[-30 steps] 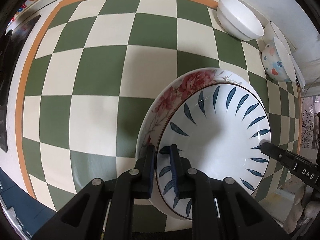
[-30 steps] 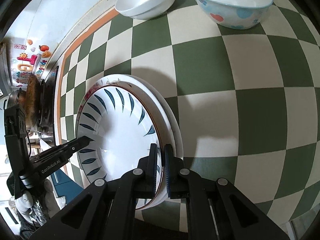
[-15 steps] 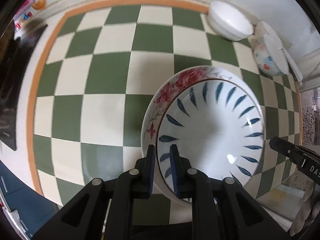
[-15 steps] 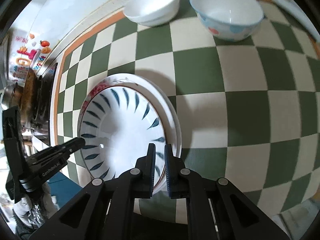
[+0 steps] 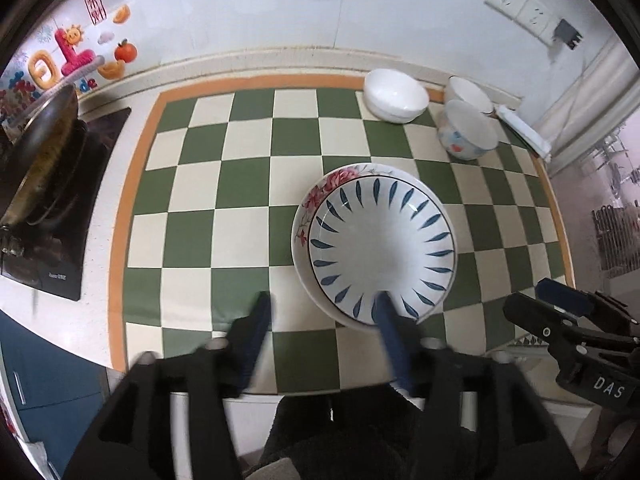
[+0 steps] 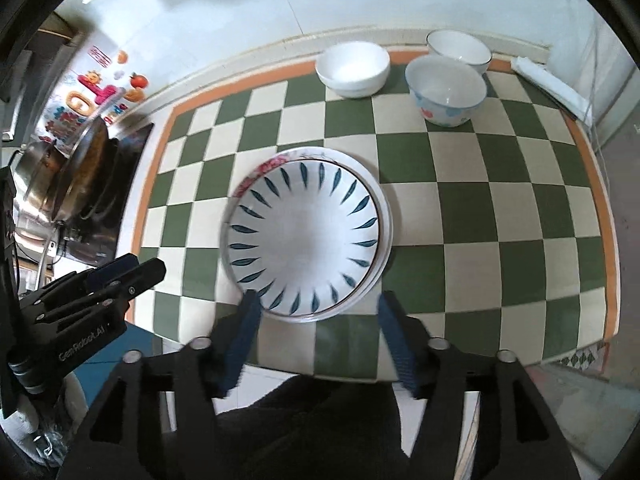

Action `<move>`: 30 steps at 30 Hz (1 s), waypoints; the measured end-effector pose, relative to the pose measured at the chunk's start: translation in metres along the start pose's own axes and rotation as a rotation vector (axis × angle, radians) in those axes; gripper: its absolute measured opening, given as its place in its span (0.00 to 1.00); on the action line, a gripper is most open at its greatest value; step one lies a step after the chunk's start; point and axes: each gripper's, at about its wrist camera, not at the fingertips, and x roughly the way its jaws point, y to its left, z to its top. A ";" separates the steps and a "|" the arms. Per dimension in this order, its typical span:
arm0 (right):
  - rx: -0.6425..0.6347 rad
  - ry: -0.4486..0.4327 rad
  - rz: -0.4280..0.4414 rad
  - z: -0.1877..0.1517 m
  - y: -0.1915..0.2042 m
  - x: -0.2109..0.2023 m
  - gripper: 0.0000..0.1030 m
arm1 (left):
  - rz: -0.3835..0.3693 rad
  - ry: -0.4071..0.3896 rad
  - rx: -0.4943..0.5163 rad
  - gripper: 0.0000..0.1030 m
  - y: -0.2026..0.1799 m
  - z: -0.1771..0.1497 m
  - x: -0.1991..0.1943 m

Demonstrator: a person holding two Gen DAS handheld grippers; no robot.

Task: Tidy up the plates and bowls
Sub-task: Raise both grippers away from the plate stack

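A blue-leaf plate [image 5: 382,248] lies stacked on a red-flower plate [image 5: 320,194] on the green checkered mat [image 5: 240,184]; the stack also shows in the right wrist view [image 6: 306,236]. My left gripper [image 5: 322,320] is open and empty, pulled back above the stack's near edge. My right gripper [image 6: 318,312] is open and empty, just short of the stack. Three bowls stand at the back: a plain white one [image 6: 353,68], a blue-and-red patterned one [image 6: 446,90] and a white one with a dark rim [image 6: 459,49].
A wok [image 5: 38,148] sits on a black cooktop [image 5: 68,216] at the left. A folded white cloth [image 6: 548,84] lies at the back right. The counter's front edge [image 6: 280,368] runs under my grippers. The tiled wall [image 5: 320,12] is close behind.
Both grippers let go of the plate stack, opened wide and drew back and up from it. The stack stays on the mat.
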 end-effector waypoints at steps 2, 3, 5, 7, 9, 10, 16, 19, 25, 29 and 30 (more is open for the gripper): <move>0.002 -0.028 -0.012 -0.009 0.005 -0.015 0.75 | -0.006 -0.016 0.003 0.80 0.000 -0.004 -0.010; 0.005 -0.046 -0.015 -0.013 0.007 -0.023 0.79 | -0.008 -0.028 0.007 0.82 0.000 -0.007 -0.016; 0.006 -0.072 -0.028 -0.020 0.012 -0.034 0.84 | -0.007 -0.046 0.011 0.85 -0.001 -0.012 -0.025; 0.000 -0.096 -0.052 -0.027 0.017 -0.044 0.86 | -0.007 -0.067 0.015 0.87 -0.002 -0.017 -0.034; -0.006 -0.127 -0.062 -0.034 0.021 -0.056 0.88 | -0.014 -0.088 0.015 0.89 -0.001 -0.022 -0.044; -0.005 -0.141 -0.062 -0.038 0.023 -0.063 0.88 | -0.014 -0.101 0.015 0.92 -0.002 -0.025 -0.049; -0.004 -0.201 -0.077 -0.055 0.031 -0.092 0.90 | -0.031 -0.140 0.029 0.96 -0.006 -0.039 -0.074; -0.006 -0.215 -0.082 -0.063 0.035 -0.103 0.91 | -0.042 -0.157 0.036 0.97 -0.010 -0.043 -0.083; 0.012 -0.233 -0.078 -0.068 0.026 -0.115 0.92 | -0.074 -0.192 0.018 1.00 -0.015 -0.040 -0.091; 0.044 -0.225 -0.027 -0.056 0.007 -0.111 0.93 | -0.096 -0.234 -0.009 1.00 -0.022 -0.023 -0.088; 0.053 -0.221 -0.010 -0.049 0.000 -0.109 0.93 | -0.093 -0.236 -0.016 1.00 -0.024 -0.017 -0.085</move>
